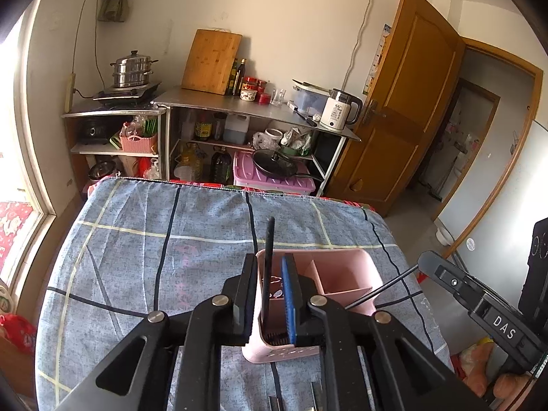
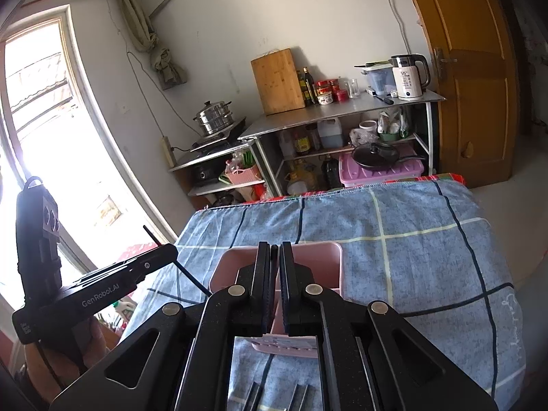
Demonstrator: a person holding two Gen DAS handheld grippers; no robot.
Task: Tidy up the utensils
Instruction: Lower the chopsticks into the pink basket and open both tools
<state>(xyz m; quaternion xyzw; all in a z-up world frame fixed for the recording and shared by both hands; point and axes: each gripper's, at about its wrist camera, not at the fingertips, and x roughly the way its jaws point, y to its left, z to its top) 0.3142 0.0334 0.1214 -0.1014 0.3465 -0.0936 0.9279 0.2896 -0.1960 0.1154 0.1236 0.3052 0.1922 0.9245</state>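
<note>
Left gripper (image 1: 269,267): spread over left compartment of pink holder (image 1: 346,267), straddling its wall, slim black utensil (image 1: 268,257) loose between fingers | holder: upright on blue checked cloth (image 1: 137,239) | right gripper (image 2: 274,257): clamped on thin black stick (image 2: 274,249) above holder, stick slanting down-left.

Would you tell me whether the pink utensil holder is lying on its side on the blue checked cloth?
No, the pink utensil holder stands upright, its open compartments facing up.

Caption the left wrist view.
Left gripper lowers a black utensil into a pink caddy on a checked cloth.
</note>
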